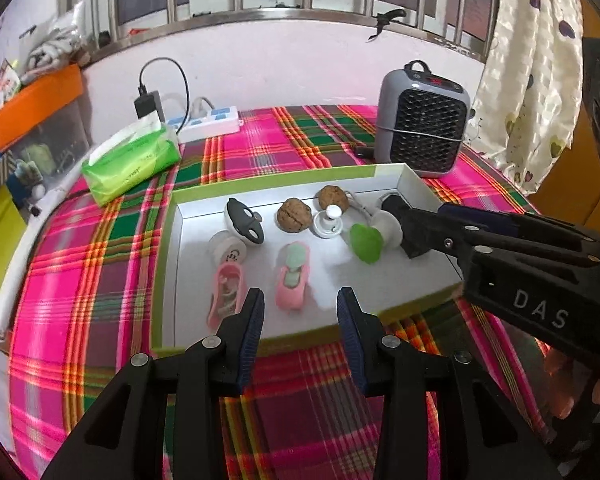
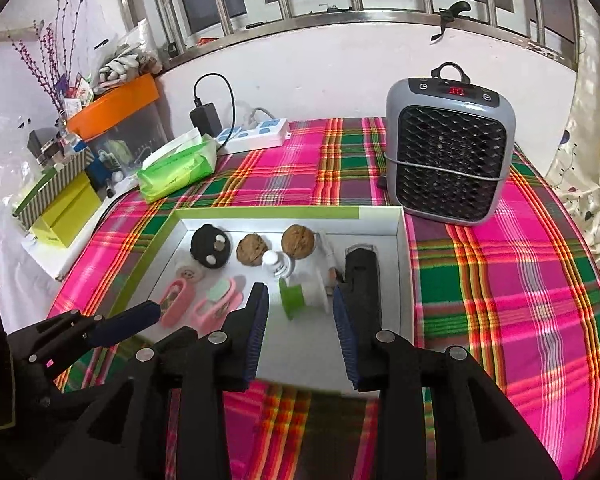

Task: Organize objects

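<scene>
A shallow white tray (image 1: 276, 184) (image 2: 260, 212) with a green rim lies on the plaid cloth. It holds two pink toy shoes (image 1: 294, 280) (image 1: 226, 292), two walnuts (image 1: 294, 216) (image 2: 298, 242), a black round piece (image 1: 244, 220), a small white bottle (image 2: 278, 264), a green-and-white spool (image 1: 370, 240) (image 2: 300, 296) and a black block (image 2: 362, 276). My left gripper (image 1: 300, 312) (image 2: 140, 316) hovers open at the tray's near edge, just short of the shoes. My right gripper (image 2: 300, 300) (image 1: 420, 224) is open, with the spool just beyond its tips and untouched.
A grey heater (image 1: 424, 120) (image 2: 448, 156) stands behind the tray's right corner. A green tissue pack (image 1: 132, 160) and a power strip (image 1: 208, 120) lie at the back left. Boxes and clutter (image 2: 68, 200) crowd the left edge. A curtain (image 1: 532, 80) hangs on the right.
</scene>
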### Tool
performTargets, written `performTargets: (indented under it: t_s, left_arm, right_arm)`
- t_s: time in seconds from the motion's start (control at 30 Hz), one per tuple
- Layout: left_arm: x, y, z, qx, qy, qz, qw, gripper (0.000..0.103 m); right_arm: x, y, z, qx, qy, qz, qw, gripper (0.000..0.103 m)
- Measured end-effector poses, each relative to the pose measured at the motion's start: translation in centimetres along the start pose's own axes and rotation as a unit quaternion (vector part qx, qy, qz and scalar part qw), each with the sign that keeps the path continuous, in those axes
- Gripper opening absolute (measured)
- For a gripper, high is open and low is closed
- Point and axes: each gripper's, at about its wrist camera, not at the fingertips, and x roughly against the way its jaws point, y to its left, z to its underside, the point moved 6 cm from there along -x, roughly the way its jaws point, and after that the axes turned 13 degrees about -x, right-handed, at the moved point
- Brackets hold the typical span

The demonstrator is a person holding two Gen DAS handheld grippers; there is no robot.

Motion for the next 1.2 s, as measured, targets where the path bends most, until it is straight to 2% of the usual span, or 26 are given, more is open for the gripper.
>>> performTargets:
  t_s: [0.23,0.6,0.9,1.1,1.13,1.17,1.2]
  left_arm:
    - [1.5,-0.3,0.7,0.017,-0.007,0.006,0.9998,0.036]
    - [3.3,-0.6,2.1,0.025,-0.013,-0.009,0.9996,0.036]
    - [4.3,-1.1,3.8,0.028,-0.009,-0.022,0.9993,0.036]
    - [4.3,-1.7,5.9,0.039,0.01,-0.026,0.9989,0.036]
    - [4.2,-1.9,6.2,0.04,0.015,-0.02,0.9989,0.036]
    - [4.1,-2.1,6.6,0.039,0.02,-0.023,0.9988,0.036]
    - [4.0,-2.2,6.8,0.036,0.024,-0.029,0.9987,0.036]
  right_arm:
    - [1.9,-0.3,1.3,0.001,-0.018,0.012,1.0,0.035]
    - [3.8,0.0,3.0,0.008,-0.036,0.027,0.999,0.035]
    - [4.6,-0.1,5.6,0.006,-0.028,0.032,0.999,0.035]
    - [4.7,0.0,7.8,0.015,-0.014,0.032,0.999,0.035]
    - [4.7,0.0,8.3,0.017,-0.01,0.032,0.999,0.038]
    - [4.7,0.1,8.6,0.018,-0.008,0.032,0.999,0.046]
    - [4.7,0.1,8.9,0.018,-0.006,0.033,0.999,0.048]
